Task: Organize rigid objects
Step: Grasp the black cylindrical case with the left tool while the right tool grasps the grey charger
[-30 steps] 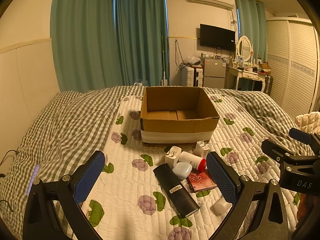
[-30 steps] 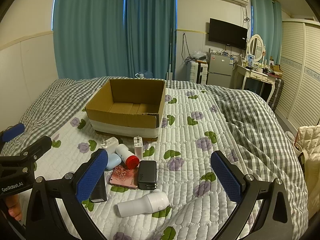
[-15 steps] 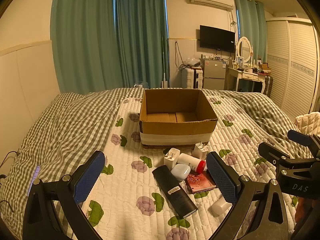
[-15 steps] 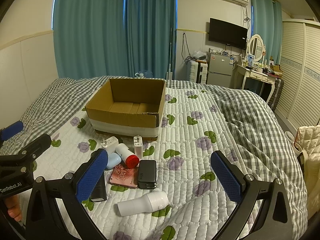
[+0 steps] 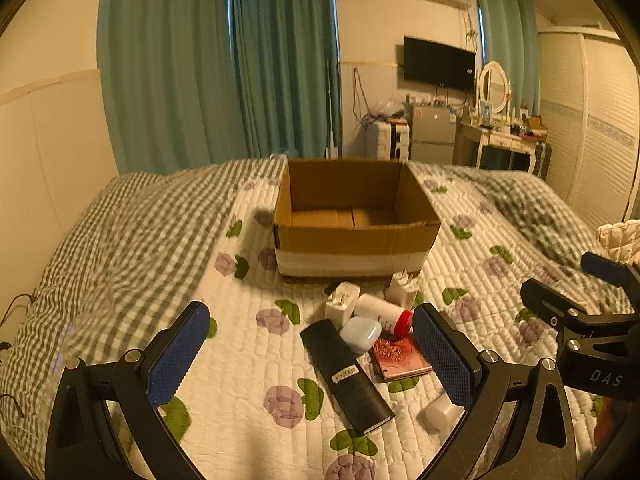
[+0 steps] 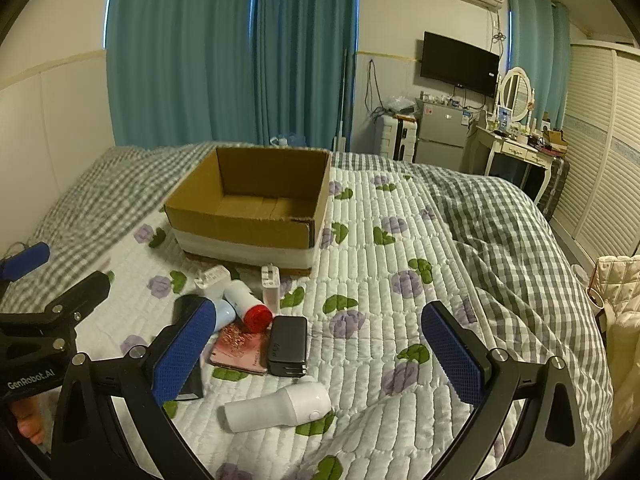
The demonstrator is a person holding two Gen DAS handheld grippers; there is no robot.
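An open, empty cardboard box stands on the bed. In front of it lies a cluster: two white chargers, a white bottle with a red cap, a pale blue case, a pink box, a long black box, a black power bank and a white cylinder device. My left gripper is open and empty above the cluster. My right gripper is open and empty above the power bank and the cylinder.
The bed has a white floral quilt and a grey checked blanket on both sides. Curtains, a TV, a small fridge, a dressing table and a wardrobe stand beyond the bed. Each gripper shows in the other's view edge.
Both views have shifted slightly; the box and the cluster sit a little higher and closer in frame. Both grippers stay open and empty. No object has moved.
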